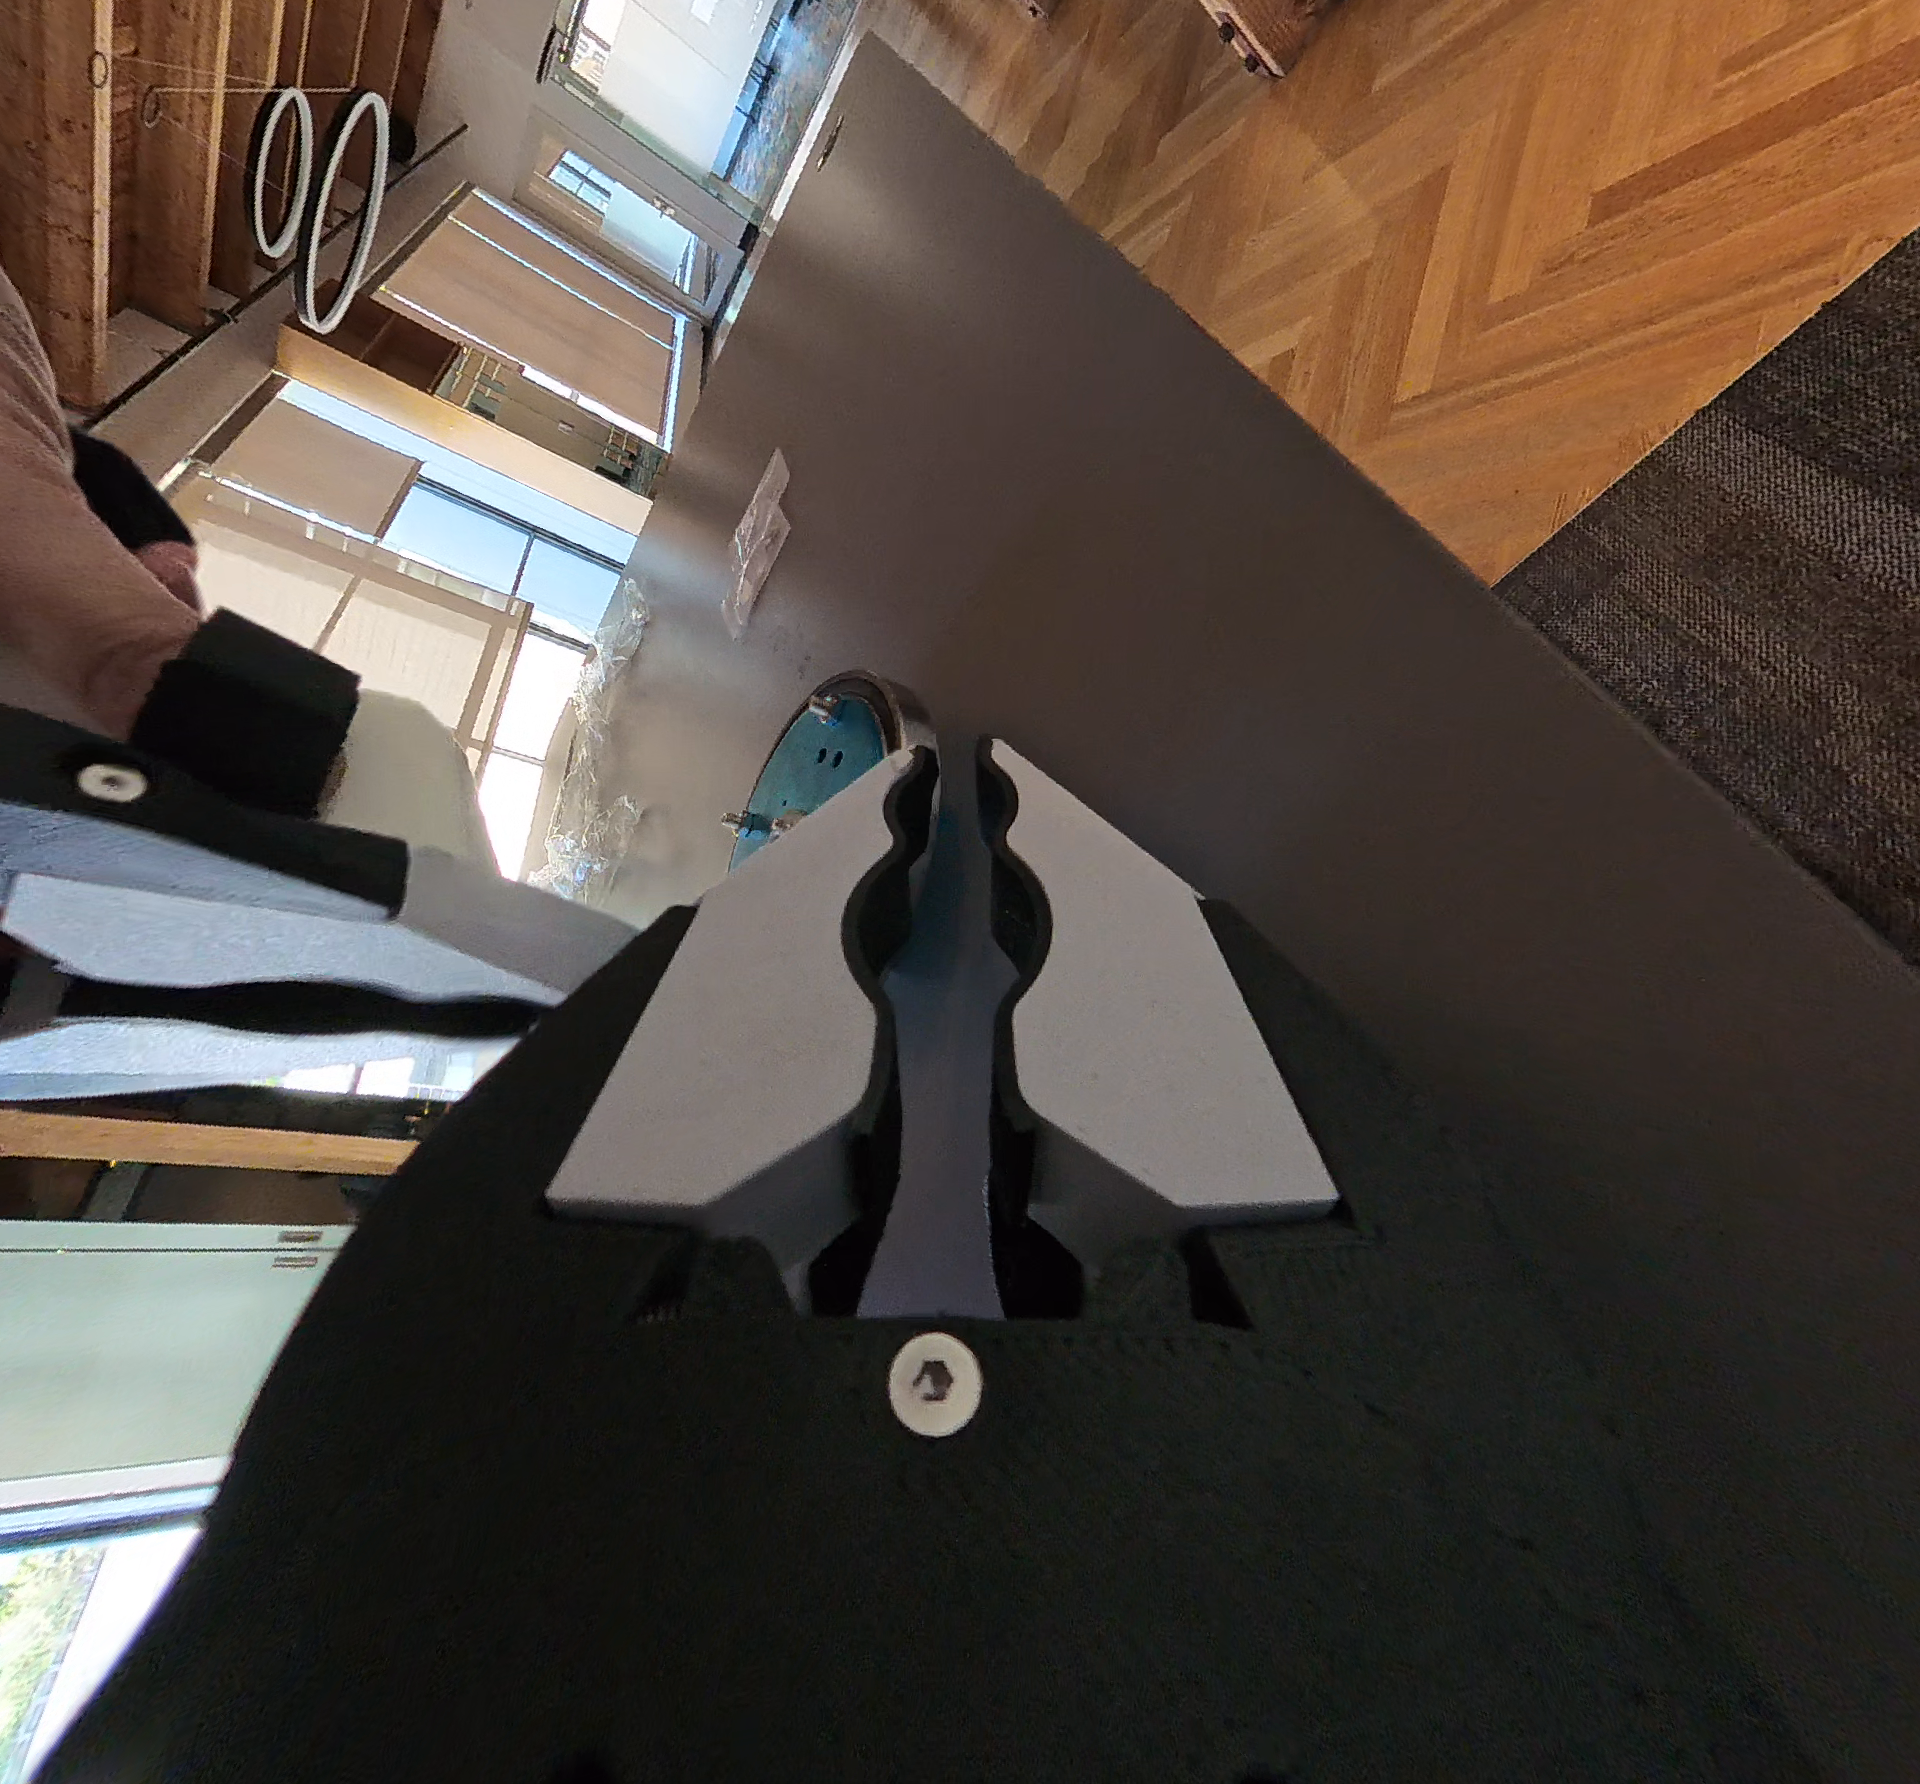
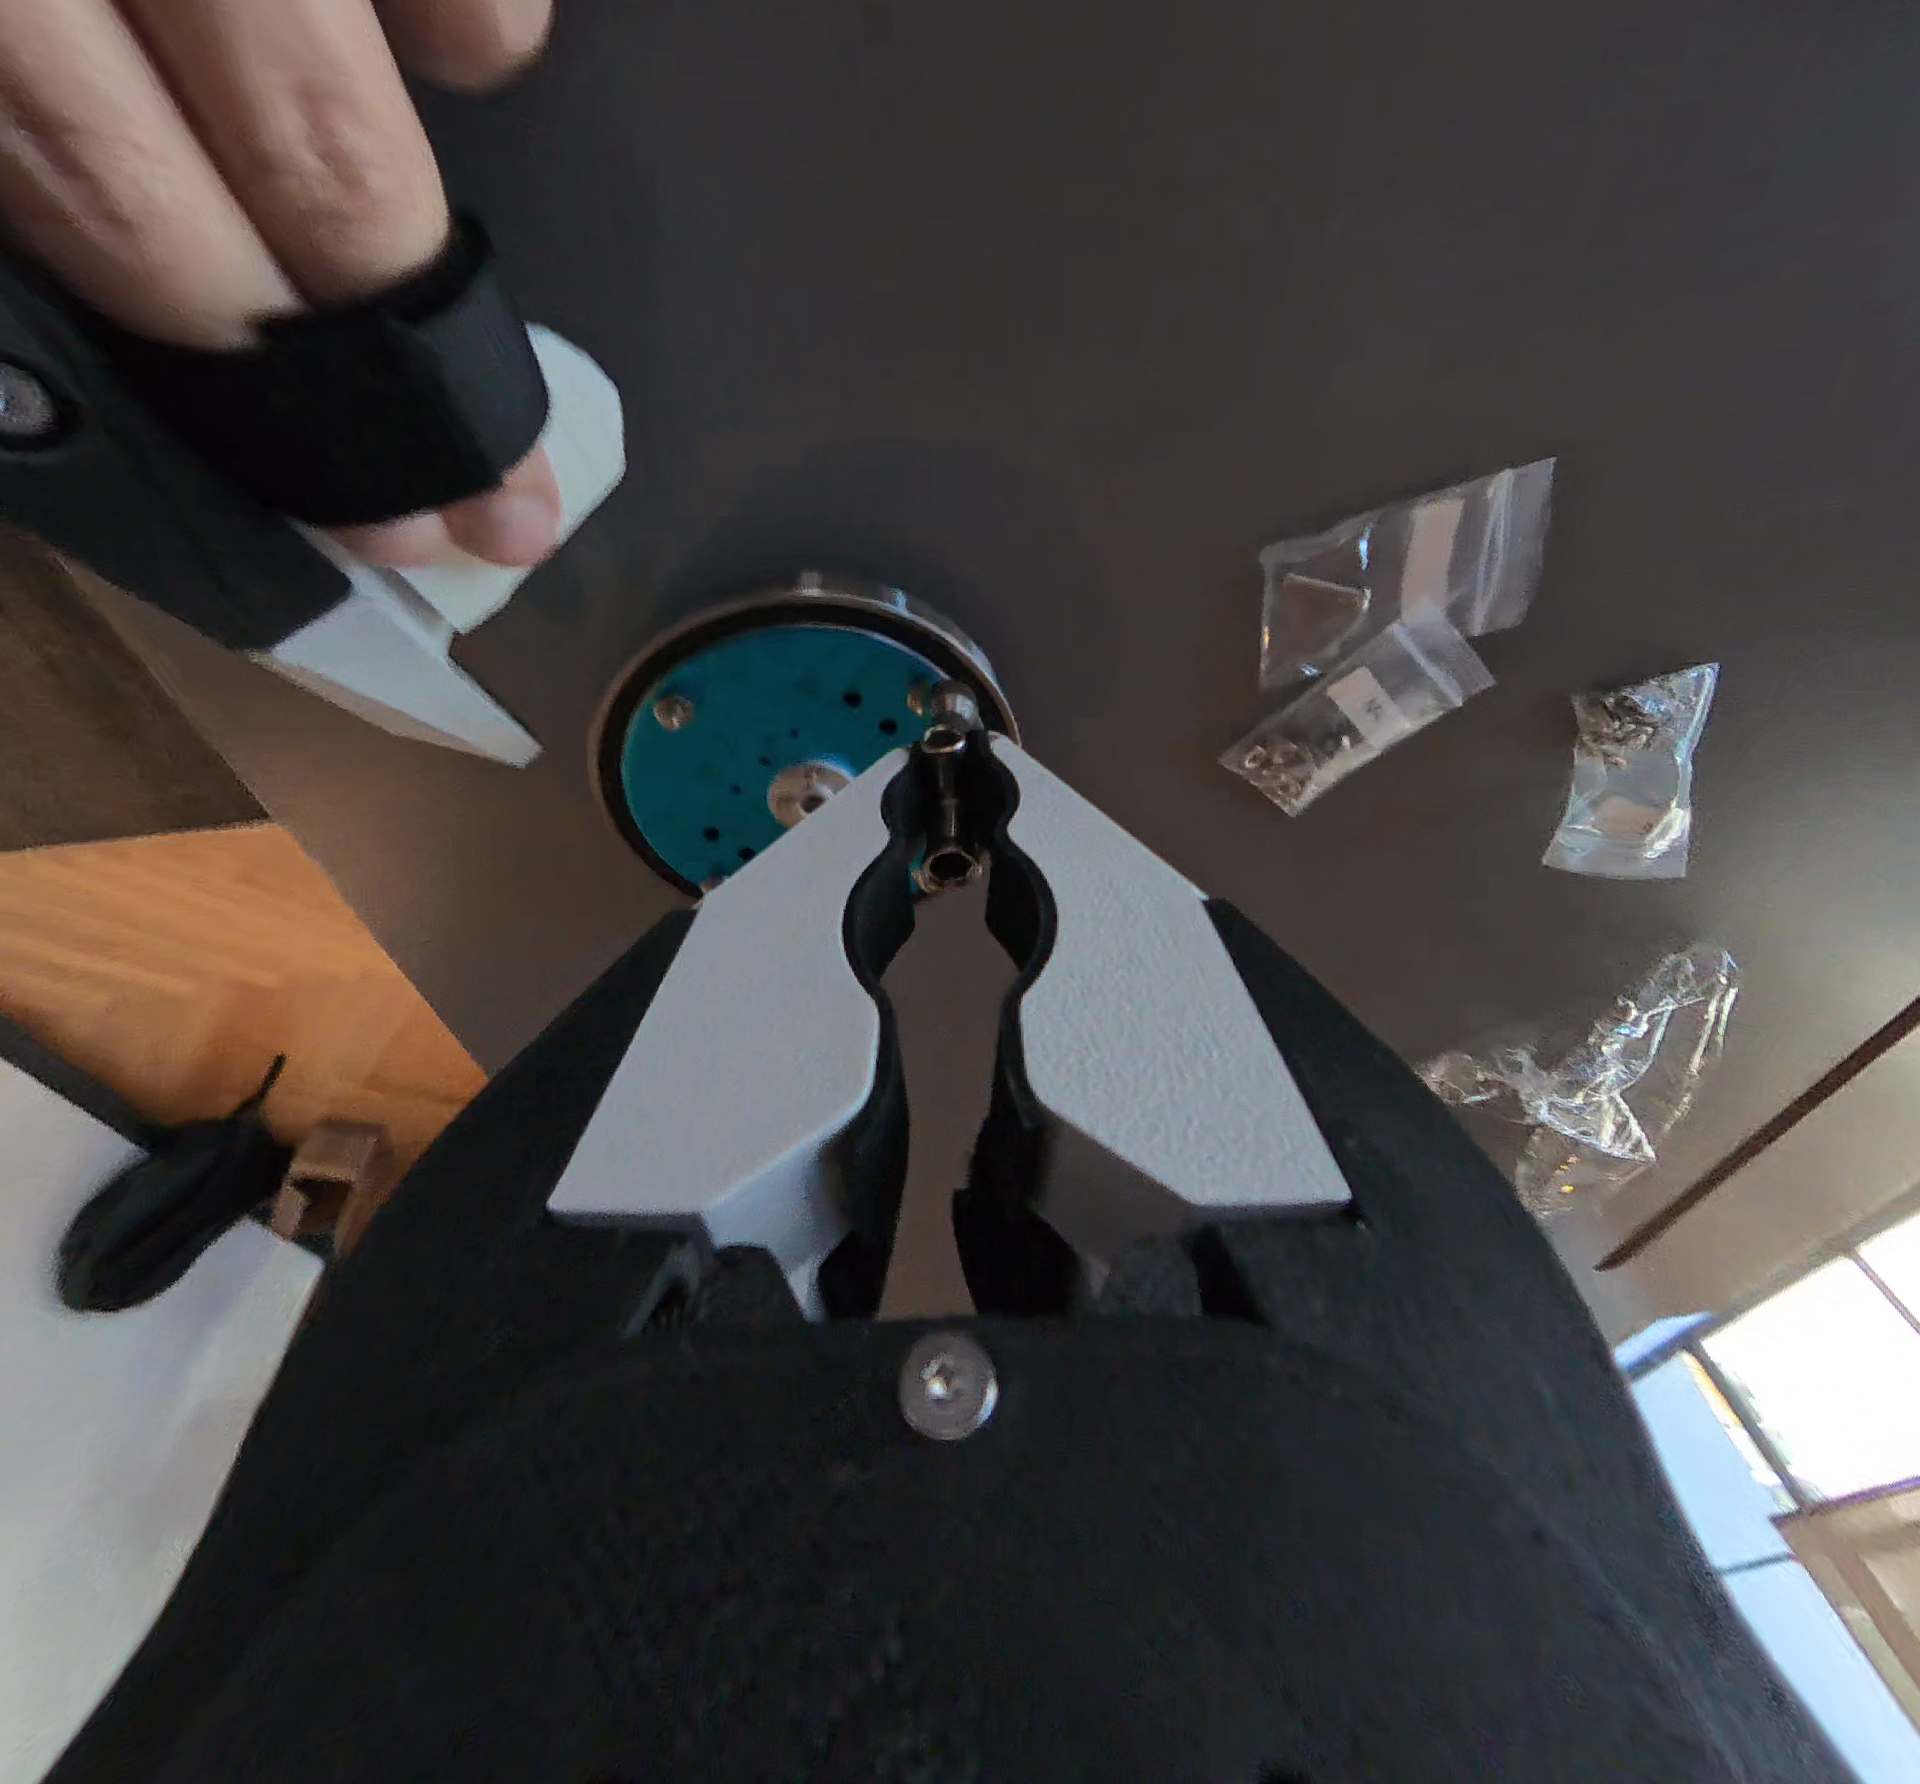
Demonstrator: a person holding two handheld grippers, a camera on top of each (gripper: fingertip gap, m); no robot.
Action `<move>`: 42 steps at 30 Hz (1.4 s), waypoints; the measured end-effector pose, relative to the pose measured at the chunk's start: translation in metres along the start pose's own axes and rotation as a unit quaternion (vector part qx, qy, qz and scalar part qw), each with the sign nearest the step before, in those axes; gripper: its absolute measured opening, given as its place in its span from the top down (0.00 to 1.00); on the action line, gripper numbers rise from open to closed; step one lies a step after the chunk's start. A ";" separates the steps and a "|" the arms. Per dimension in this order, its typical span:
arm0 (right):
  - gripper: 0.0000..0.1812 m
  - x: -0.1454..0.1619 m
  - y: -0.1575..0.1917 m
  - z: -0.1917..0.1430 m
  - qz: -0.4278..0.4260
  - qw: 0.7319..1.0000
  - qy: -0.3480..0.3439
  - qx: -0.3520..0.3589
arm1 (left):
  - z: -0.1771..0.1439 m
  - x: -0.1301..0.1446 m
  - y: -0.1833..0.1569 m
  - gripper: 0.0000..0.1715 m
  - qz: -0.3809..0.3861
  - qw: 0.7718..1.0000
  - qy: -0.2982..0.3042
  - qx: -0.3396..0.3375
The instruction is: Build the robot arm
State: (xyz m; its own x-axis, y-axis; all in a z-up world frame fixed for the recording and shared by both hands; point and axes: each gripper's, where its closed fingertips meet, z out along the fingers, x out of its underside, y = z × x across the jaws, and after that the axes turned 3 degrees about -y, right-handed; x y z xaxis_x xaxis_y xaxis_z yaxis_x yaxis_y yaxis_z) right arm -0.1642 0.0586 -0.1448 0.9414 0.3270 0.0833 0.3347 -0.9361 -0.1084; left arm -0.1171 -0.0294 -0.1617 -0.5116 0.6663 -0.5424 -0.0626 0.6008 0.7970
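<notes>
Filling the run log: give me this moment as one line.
right claw: shut on metal standoff over teal disc | left claw: near-closed at disc rim, grip unclear | table: clear bags

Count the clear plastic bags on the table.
4: two overlapping bags right of the blue disc, one farther right, one crumpled nearer the camera. More may lie out of view.

dark table, herringbone wood floor, grey carpet, sunlit windows

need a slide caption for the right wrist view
Right gripper pinching a small metal bolt above a round blue disc on a dark table.
</notes>
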 end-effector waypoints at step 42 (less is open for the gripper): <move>0.96 -0.002 0.006 0.015 -0.316 0.947 0.053 -0.017 | 0.005 0.007 0.010 0.93 -0.013 1.000 -0.006 -0.012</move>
State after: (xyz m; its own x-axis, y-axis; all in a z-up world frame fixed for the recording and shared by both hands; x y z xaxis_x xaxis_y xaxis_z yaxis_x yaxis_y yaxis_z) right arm -0.1633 0.0546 -0.1605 0.5438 0.8095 0.2213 0.8263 -0.5626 0.0274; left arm -0.1171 -0.0161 -0.1588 -0.4995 0.6561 -0.5657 -0.0953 0.6074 0.7887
